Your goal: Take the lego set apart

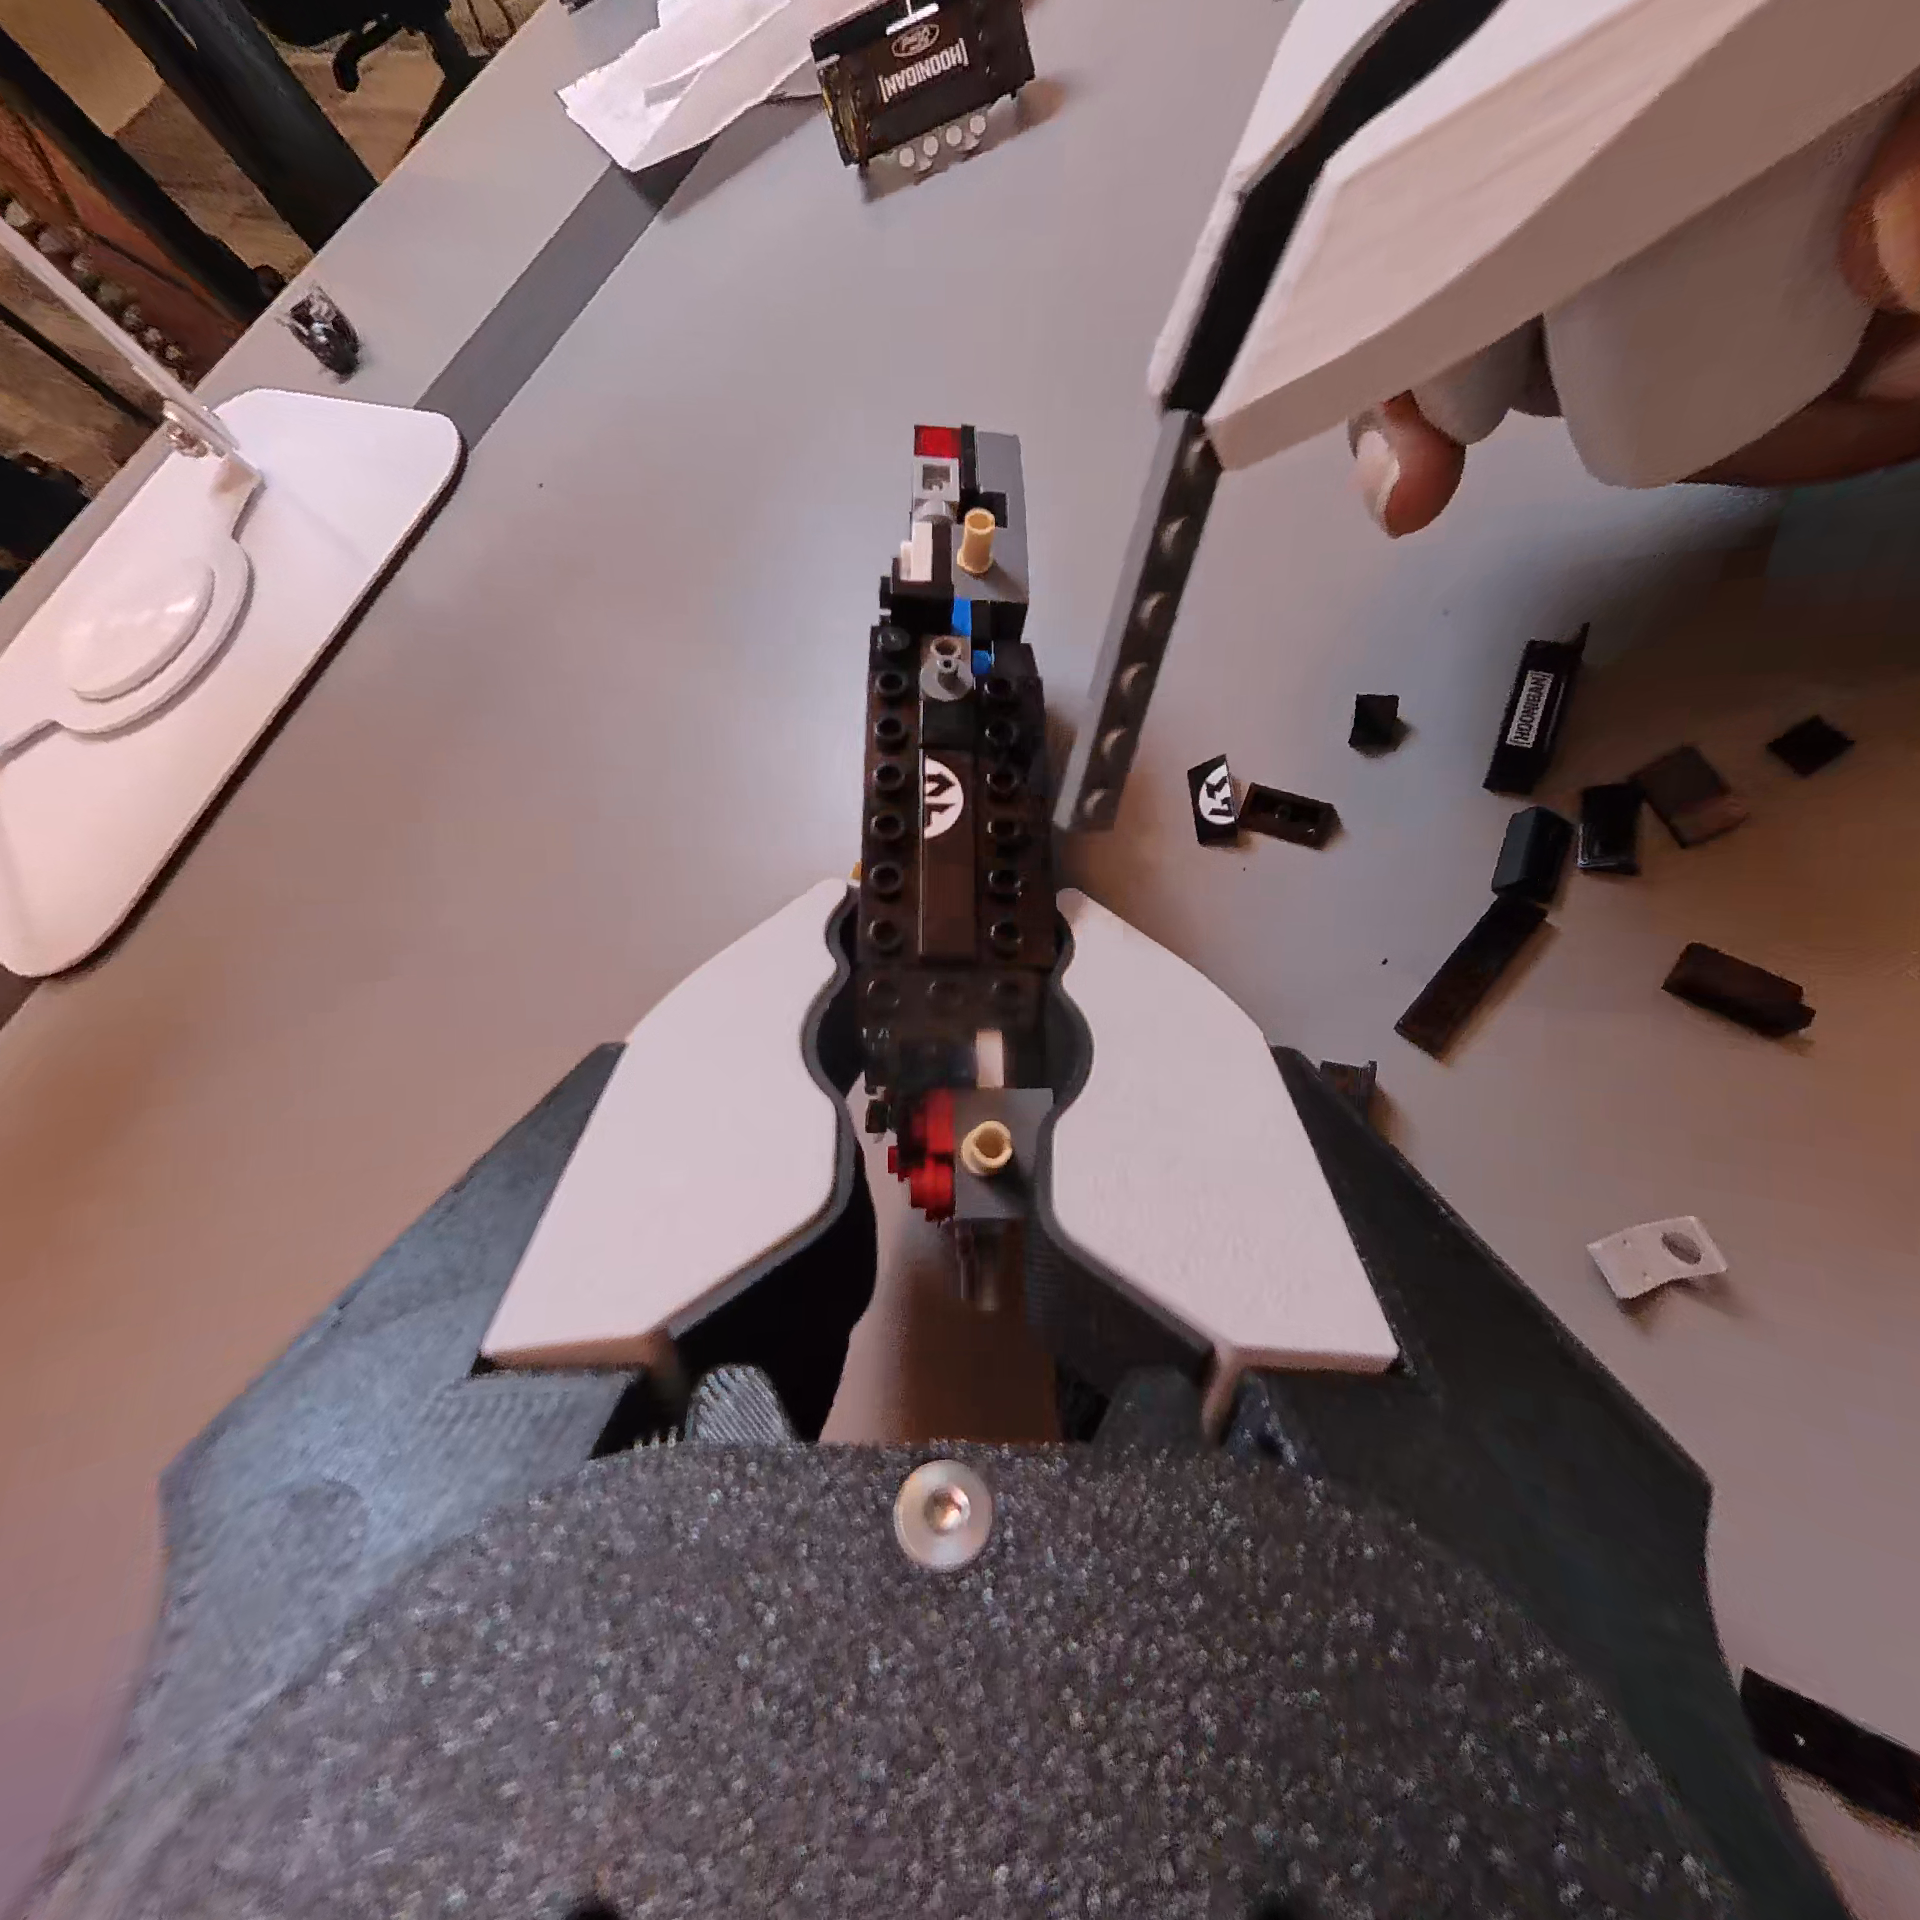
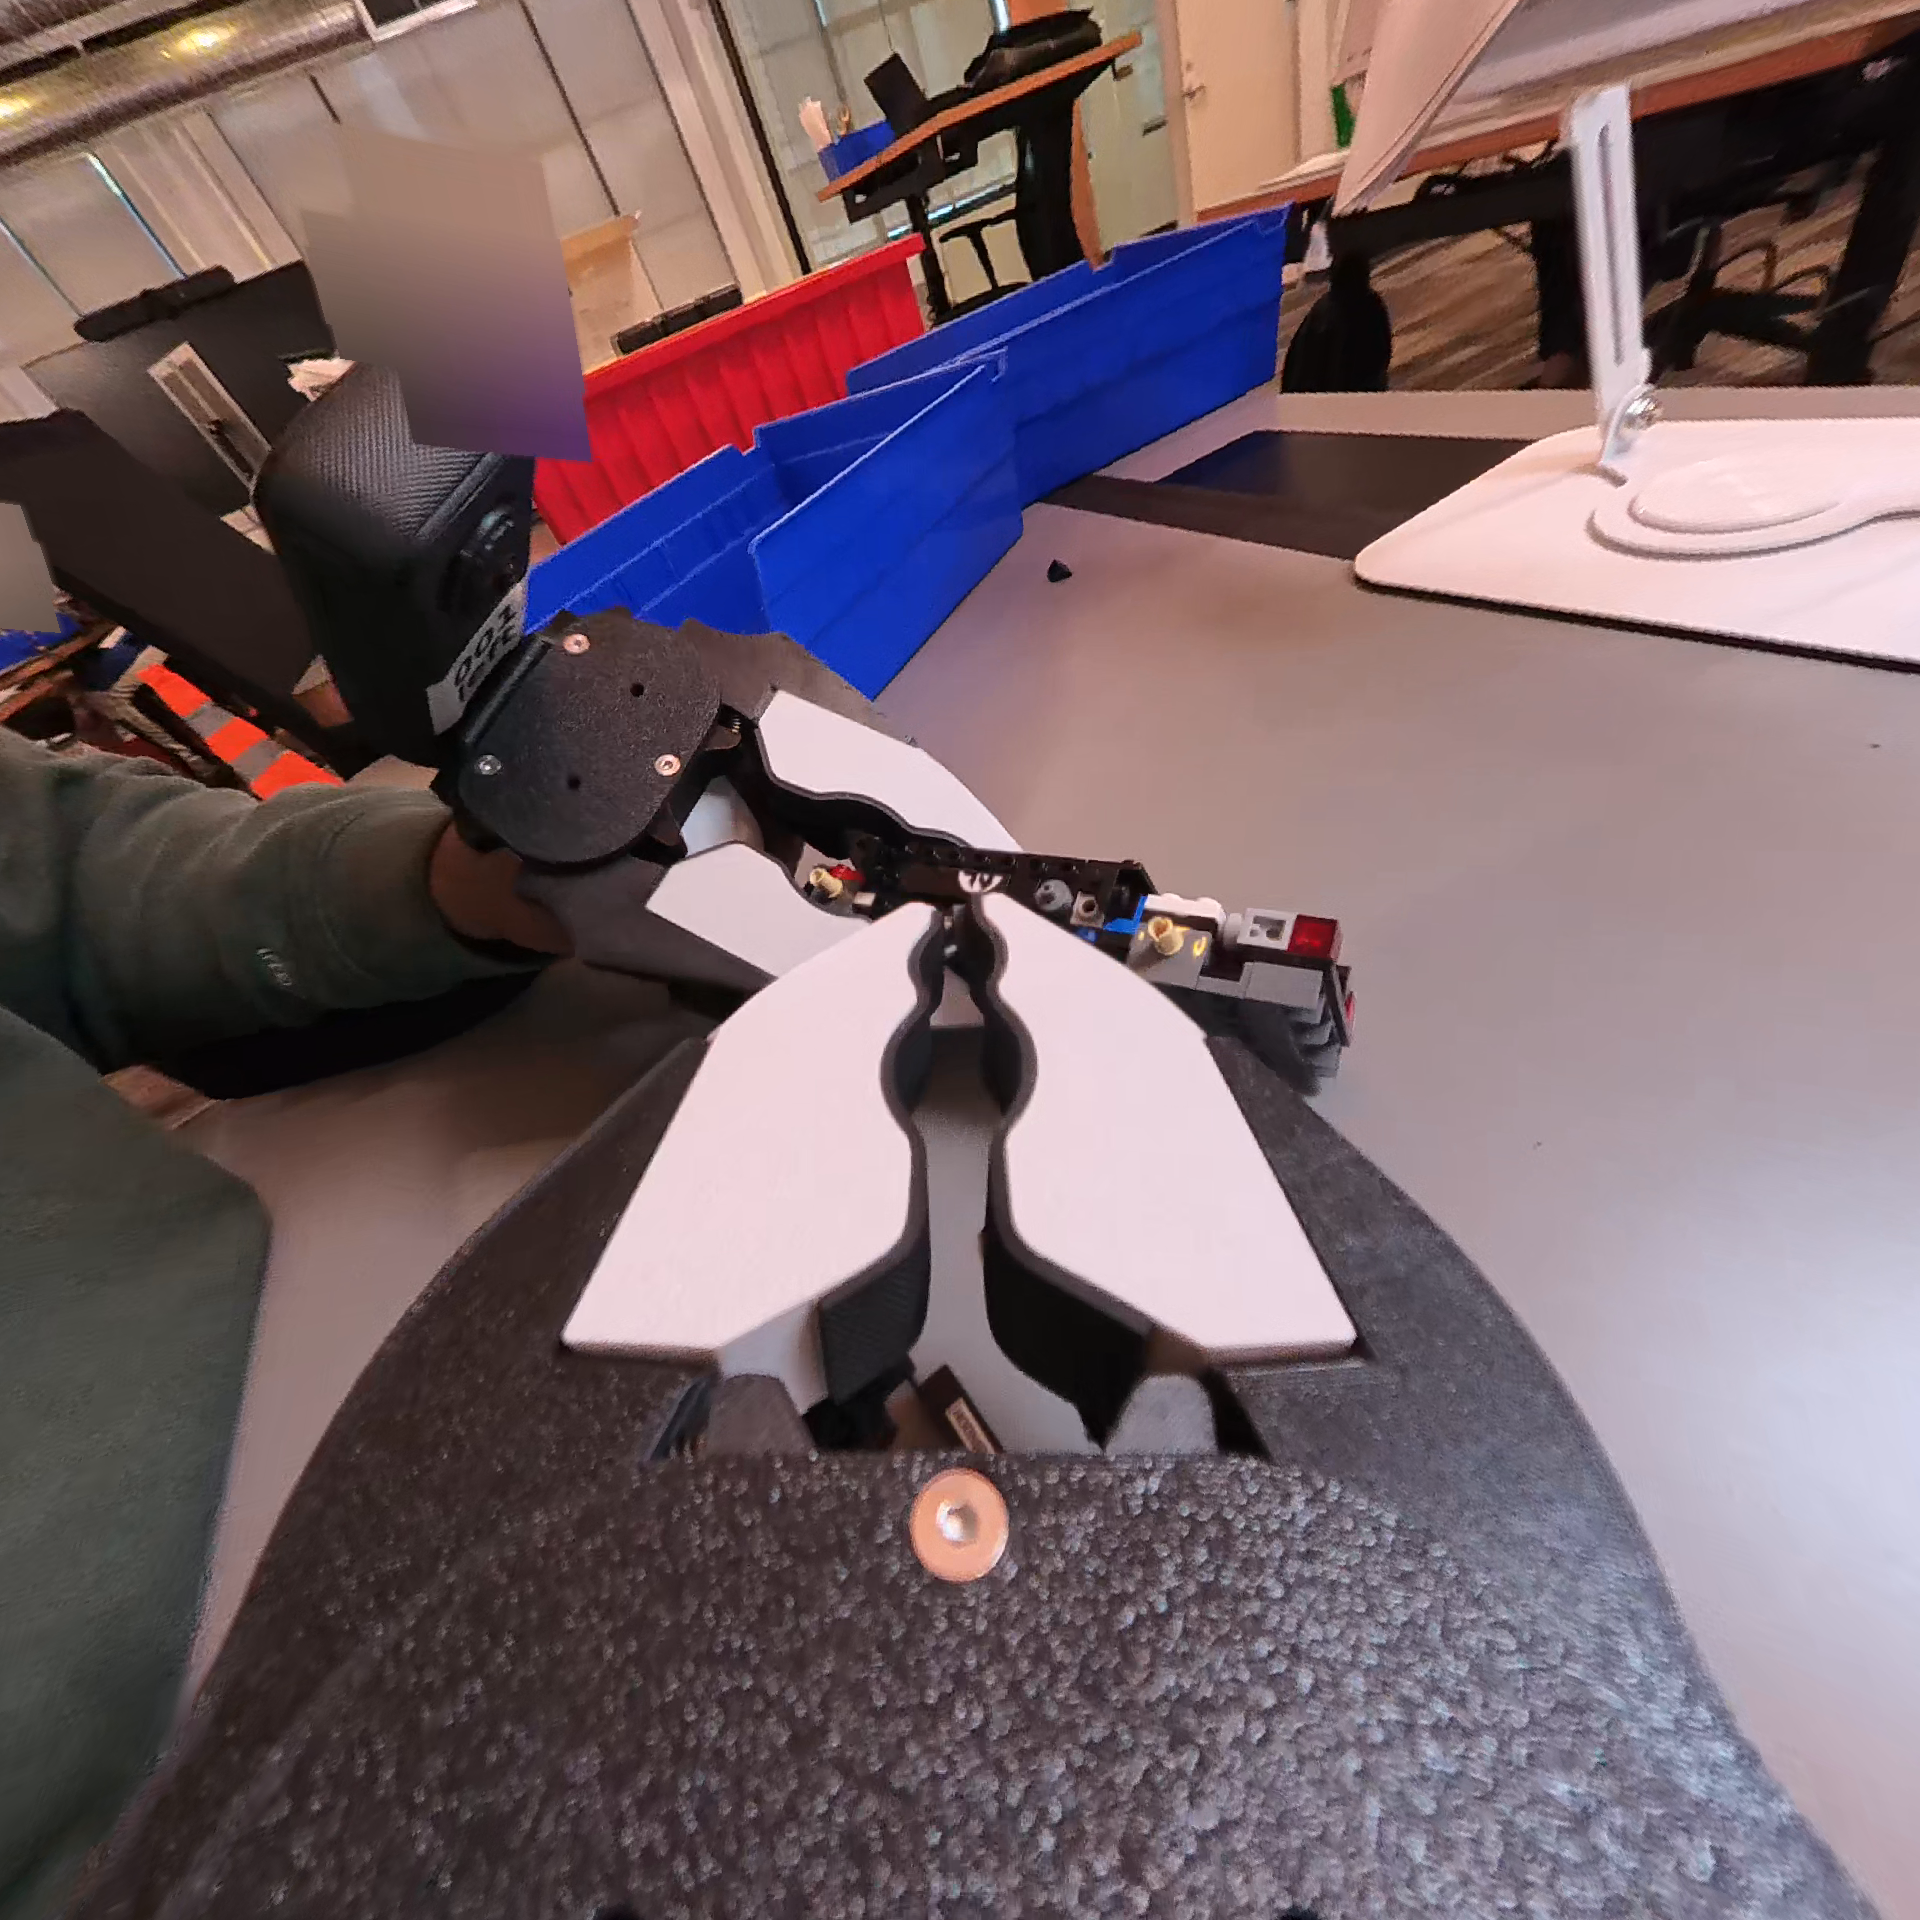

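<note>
your left tongs (image 1: 951, 935) clamp the black studded lego chassis (image 1: 951, 790); your right tongs (image 2: 961, 920) pinch a long grey plate (image 1: 1148, 634). loose black tiles (image 1: 1621, 831) litter the tabletop's right edge; most remains assembled.

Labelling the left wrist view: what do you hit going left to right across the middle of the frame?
White stand base → lego car body, shut in the left claw → long grey strip, hanging from the right claw → scattered loose black pieces on the grey table.
</note>
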### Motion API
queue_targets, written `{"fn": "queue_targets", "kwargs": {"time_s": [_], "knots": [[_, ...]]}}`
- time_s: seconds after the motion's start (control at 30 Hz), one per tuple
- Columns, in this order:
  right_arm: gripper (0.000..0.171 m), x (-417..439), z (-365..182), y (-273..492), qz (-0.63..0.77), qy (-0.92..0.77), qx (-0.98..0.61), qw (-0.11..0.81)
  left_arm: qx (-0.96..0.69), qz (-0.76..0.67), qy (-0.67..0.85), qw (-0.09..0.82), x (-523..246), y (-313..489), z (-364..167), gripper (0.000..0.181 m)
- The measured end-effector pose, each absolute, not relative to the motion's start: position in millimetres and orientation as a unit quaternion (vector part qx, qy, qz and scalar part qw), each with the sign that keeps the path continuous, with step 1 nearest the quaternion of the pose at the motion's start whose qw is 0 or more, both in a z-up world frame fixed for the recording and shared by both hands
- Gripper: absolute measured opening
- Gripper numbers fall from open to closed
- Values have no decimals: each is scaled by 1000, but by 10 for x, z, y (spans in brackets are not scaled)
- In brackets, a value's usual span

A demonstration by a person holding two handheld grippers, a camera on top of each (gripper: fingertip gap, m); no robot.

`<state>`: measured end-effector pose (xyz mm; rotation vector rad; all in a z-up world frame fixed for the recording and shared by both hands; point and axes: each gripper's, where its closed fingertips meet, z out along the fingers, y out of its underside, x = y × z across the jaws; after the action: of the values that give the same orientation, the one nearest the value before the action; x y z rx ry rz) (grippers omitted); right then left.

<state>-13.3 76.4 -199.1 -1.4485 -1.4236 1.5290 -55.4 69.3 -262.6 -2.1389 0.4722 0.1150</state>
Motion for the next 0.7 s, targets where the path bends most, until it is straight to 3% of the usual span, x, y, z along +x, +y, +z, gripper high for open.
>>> {"fn": "queue_targets", "kwargs": {"time_s": [0.3,0.7], "knots": [[5,-127,-2183,755,542,-558,-578,248,-866,2,172,470,-556,681,-2609,31],[28,-82,-2218,919,457,-621,-555,313,-859,-2,177,480,-551,677,-2603,31]]}}
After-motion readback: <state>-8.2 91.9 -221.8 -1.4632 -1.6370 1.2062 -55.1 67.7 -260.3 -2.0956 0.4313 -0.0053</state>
